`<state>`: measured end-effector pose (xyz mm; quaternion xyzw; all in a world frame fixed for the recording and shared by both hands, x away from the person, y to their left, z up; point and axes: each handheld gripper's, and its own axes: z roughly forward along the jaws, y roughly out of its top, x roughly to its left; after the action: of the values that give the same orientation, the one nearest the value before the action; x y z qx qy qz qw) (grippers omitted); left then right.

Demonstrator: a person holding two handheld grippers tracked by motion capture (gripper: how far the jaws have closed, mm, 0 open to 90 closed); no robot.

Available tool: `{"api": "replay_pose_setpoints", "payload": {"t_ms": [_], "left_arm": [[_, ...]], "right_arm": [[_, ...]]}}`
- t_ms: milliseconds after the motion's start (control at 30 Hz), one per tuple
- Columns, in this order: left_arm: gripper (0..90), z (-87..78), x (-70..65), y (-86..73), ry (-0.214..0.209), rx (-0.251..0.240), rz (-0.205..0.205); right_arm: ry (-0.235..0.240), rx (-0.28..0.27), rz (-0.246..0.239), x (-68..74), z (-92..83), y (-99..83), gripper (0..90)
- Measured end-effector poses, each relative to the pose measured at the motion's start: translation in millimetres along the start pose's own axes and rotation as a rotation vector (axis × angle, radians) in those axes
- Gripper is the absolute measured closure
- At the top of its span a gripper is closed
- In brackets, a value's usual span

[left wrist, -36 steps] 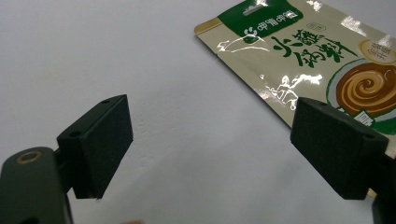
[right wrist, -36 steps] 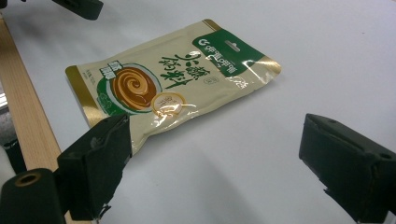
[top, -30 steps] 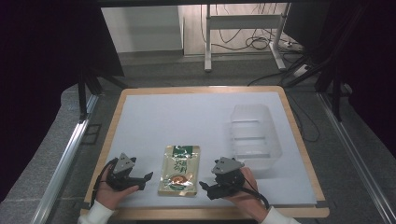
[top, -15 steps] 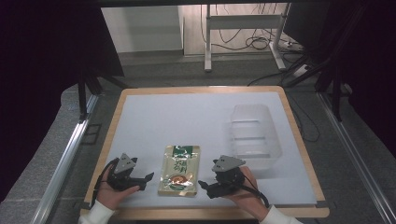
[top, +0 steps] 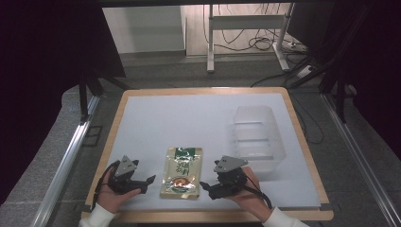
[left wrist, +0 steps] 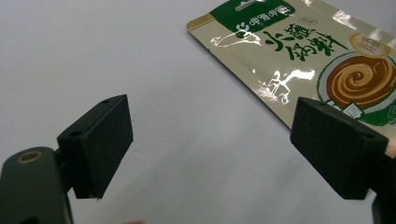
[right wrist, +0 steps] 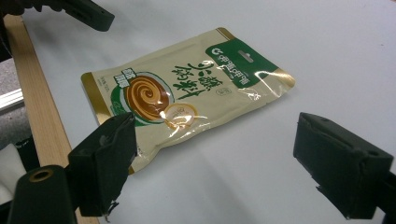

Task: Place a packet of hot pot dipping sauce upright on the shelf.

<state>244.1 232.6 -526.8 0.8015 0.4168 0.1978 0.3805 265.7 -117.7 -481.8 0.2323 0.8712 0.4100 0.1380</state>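
Surface: a white table top with a pale wooden rim [top: 118, 123] is standing in a dim room, with a grey floor and trailing cables lying beyond its far edge.
Pouch: a flat, glossy beige-and-green foil food pouch [top: 181, 171] is lying on the near part of the white top, between the two grippers and touching neither.
Left gripper: the black two-jaw left gripper [top: 146, 181] is resting low by the near rim, its jaws standing wide apart with nothing between them; in the left gripper view [left wrist: 224, 144] the pouch [left wrist: 299, 60] is lying ahead and off to its right.
Right gripper: the black two-jaw right gripper [top: 204, 185] is sitting just beside the pouch's right edge, jaws also spread wide and empty; in the right gripper view [right wrist: 219, 158] the pouch [right wrist: 187, 98] is lying ahead and to its left.
Nearer hand: the right one is looking slightly closer, though both are near.
Long axis: the pouch is running from the near rim toward the far side, almost square to it.
Pointing: its green header band is facing away from the person, the brown swirl picture lying at the near end.
Container: a clear plastic tub [top: 257, 137] is standing to the right, apart from the pouch.
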Motion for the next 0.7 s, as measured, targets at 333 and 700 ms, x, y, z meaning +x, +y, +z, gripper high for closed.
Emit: {"api": "replay_pose_setpoints", "payload": {"t_ms": [333,700], "left_arm": [[13.1,0.8,-0.3,-0.1,0.006,0.006,-0.001],[13.1,0.4,-0.2,-0.2,0.01,0.014,0.003]], "right_arm": [[0.016,-0.014,-0.025,-2.3,-4.9,15.8,15.6],[0.024,-0.047,-0.04,-3.6,-10.0,40.6,15.6]]}}
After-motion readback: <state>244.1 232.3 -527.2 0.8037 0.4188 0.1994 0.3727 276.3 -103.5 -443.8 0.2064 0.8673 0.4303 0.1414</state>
